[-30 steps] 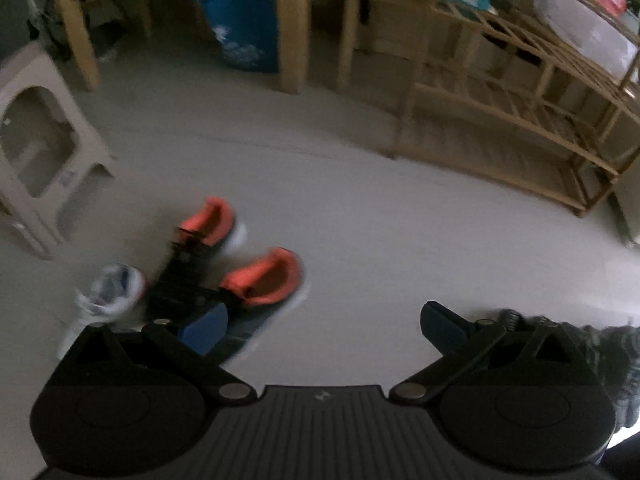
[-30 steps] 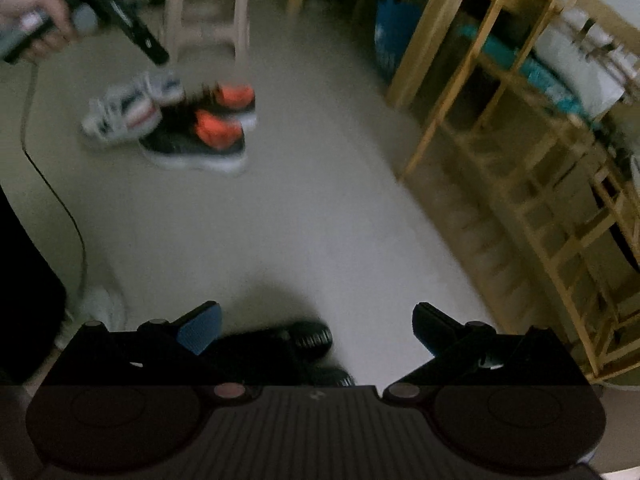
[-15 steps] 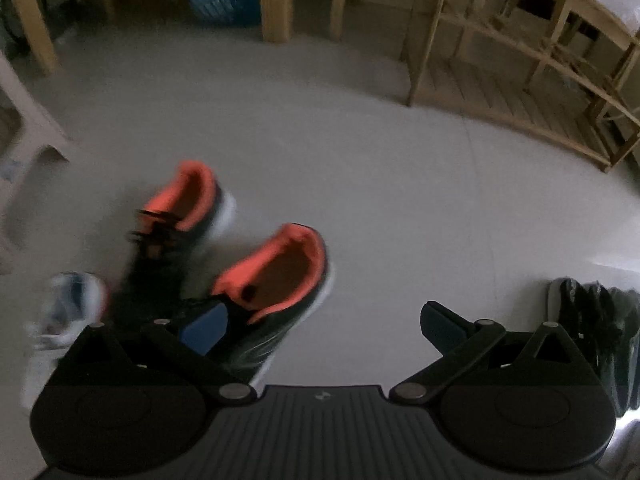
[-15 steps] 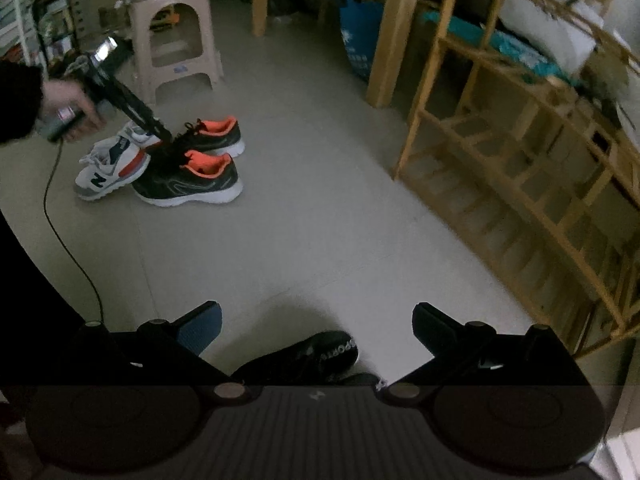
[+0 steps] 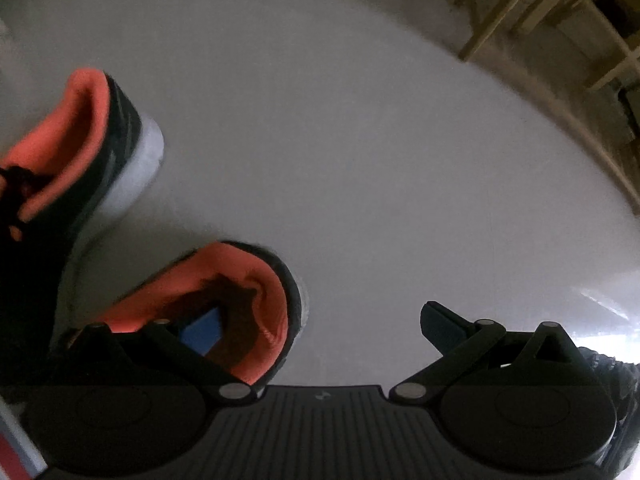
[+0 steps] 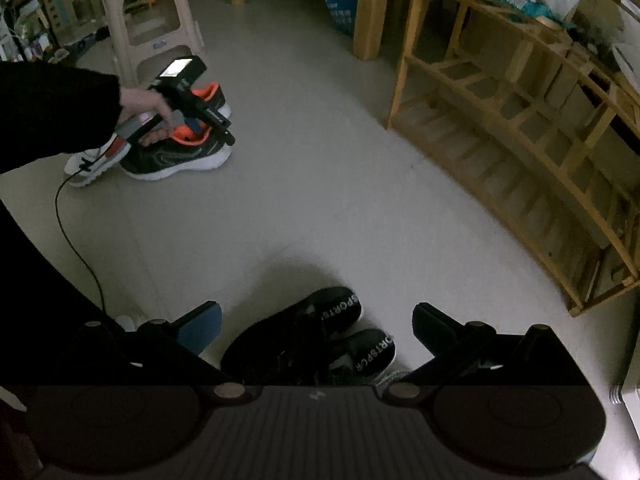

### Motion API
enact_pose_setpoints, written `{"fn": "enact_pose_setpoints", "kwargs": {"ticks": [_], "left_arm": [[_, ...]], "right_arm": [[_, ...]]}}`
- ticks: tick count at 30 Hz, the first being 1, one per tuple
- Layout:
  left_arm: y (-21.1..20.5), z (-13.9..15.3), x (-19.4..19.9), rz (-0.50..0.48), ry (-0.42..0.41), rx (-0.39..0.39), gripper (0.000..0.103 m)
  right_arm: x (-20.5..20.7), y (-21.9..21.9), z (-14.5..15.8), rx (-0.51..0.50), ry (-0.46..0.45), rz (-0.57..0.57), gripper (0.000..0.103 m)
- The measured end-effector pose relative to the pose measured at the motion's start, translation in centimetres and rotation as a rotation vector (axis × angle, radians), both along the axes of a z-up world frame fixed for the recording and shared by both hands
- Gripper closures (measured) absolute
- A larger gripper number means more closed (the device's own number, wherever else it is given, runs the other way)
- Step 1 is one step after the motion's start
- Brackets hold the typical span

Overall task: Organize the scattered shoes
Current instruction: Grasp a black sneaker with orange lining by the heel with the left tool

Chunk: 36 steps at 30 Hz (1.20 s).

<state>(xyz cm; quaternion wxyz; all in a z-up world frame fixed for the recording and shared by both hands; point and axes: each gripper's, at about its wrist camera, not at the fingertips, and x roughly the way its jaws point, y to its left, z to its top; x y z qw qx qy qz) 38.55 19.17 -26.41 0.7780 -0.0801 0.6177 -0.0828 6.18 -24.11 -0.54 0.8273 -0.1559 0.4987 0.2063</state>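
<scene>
Shoes lie scattered on the floor (image 6: 304, 184). Left gripper (image 5: 320, 328) is closing, its blue pad inside the near orange-lined sneaker (image 5: 240, 300), heel wall between the jaws, not yet pinched. Right gripper (image 6: 316, 324) hangs spread above two black shoes (image 6: 304, 340).

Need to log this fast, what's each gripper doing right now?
Left gripper: jaws closing, one finger inside the orange-lined shoe, no grip yet.
Right gripper: open, holding nothing, above the black shoes.

A: The floor (image 6: 304, 184) is pale, smooth and dimly lit.
B: A slatted wooden rack (image 6: 520, 140) runs along the right; a beige plastic stool (image 6: 150, 24) stands far left, beside a wooden post (image 6: 370, 8).
</scene>
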Motion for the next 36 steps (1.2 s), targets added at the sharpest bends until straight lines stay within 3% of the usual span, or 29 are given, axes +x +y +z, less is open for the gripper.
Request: {"fn": "enact_pose_setpoints", "kwargs": {"ticks": [1, 4, 7, 16, 20, 26, 36], "left_arm": [[0.0, -0.1, -0.2, 0.029, 0.007, 0.053, 0.087], [-0.3, 0.4, -0.8, -0.012, 0.016, 0.046, 0.088], [-0.7, 2.2, -2.2, -0.033, -0.028, 0.051, 0.088], [-4.0, 8.8, -7.0, -0.056, -0.079, -0.084, 0.086], [-7.0, 9.8, -9.4, -0.090, -0.076, -0.120, 0.086], [-12.8, 8.7, -12.1, -0.135, -0.036, -0.153, 0.086], [-22.0, 4.6, -12.8, -0.215, -0.010, -0.060, 0.087]], "right_arm": [[-0.1, -0.1, -0.1, -0.003, 0.005, -0.004, 0.000], [-0.3, -0.5, -0.1, -0.001, 0.006, -0.011, 0.000], [-0.5, -0.6, 0.2, 0.008, -0.004, -0.016, 0.000], [-1.6, -0.8, 1.7, 0.038, -0.056, 0.001, 0.000], [-1.9, -1.1, 2.4, 0.055, -0.076, -0.008, 0.000], [-2.4, -1.8, 3.1, 0.071, -0.089, -0.012, 0.000], [-2.5, -2.9, 2.5, 0.097, -0.036, -0.031, 0.000]]}}
